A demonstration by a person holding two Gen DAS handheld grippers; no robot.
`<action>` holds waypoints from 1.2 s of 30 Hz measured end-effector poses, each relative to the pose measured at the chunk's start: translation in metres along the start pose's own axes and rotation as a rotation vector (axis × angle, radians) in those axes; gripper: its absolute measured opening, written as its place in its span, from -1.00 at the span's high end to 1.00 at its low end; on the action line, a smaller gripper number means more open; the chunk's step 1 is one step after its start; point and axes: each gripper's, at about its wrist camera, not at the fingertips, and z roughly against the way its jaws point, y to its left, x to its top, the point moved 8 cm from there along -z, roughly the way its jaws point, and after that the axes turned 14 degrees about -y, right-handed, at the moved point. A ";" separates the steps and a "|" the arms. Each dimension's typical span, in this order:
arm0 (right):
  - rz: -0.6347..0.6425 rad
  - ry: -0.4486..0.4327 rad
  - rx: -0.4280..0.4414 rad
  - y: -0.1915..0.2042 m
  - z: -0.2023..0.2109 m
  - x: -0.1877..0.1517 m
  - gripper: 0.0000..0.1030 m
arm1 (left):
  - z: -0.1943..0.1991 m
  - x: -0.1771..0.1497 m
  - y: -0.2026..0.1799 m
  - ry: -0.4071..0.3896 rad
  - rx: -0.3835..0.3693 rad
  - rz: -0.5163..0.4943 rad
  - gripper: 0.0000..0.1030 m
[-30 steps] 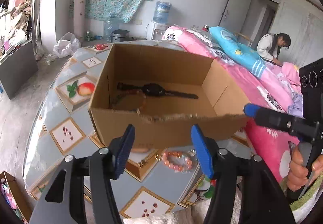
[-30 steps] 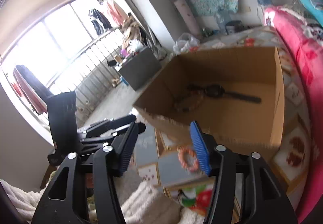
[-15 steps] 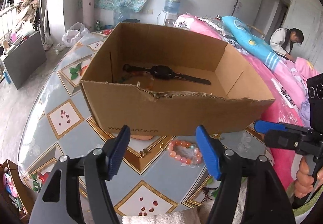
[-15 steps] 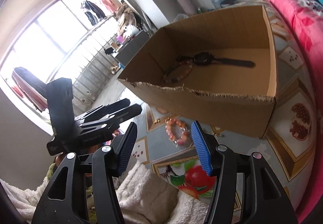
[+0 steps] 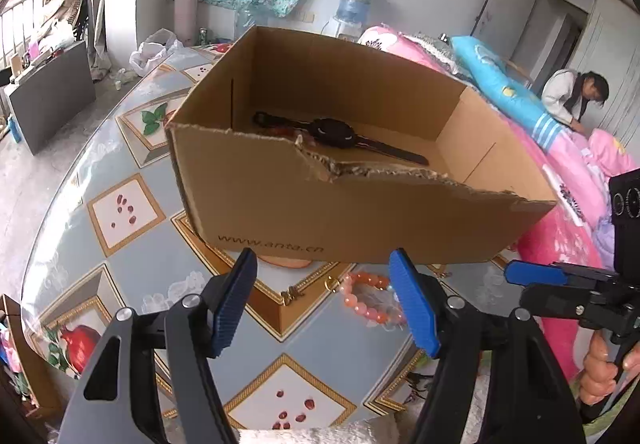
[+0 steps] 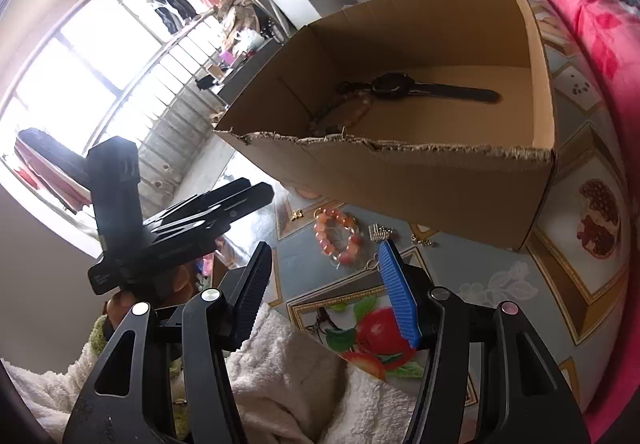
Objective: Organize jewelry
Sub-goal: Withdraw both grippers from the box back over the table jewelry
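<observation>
Jewelry is split between the table and the box in front of my tongs. A pink bead bracelet (image 5: 366,298) lies on the glass-topped table (image 5: 120,252), just ahead of my left tongs (image 5: 324,296); from the left wrist view it sits close to the inside of the right-hand blue finger (image 5: 412,304), partly hidden behind it. My left tongs are released, jaws wide apart and gripping nothing. The bracelet is on the table between and beyond the fingertips, not pressed by either pad.

From the right wrist view the same bracelet lies just past my right tongs (image 6: 322,264), slightly toward their right-hand finger. Those tongs are released too, with nothing between the pads. A small silvery piece (image 6: 380,232) and a little gold-coloured piece (image 6: 424,242) rest on the table just beyond that finger's tip, near the box wall. Another tiny gold charm (image 6: 297,215) lies left of the bracelet.

Beyond both tongs stands the cardboard box (image 5: 320,212), its near edge torn and ragged. Inside it lies a black wristwatch (image 6: 420,89), strap stretched flat, and beside the watch's left end a darker bead bracelet (image 6: 340,114), touching it.

A white fluffy sleeve (image 6: 288,372) shows below my right tongs.
</observation>
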 end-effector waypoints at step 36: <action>-0.076 -0.162 -0.187 -0.031 0.005 0.021 0.53 | 0.018 -0.032 0.039 -0.054 -0.140 0.006 -0.49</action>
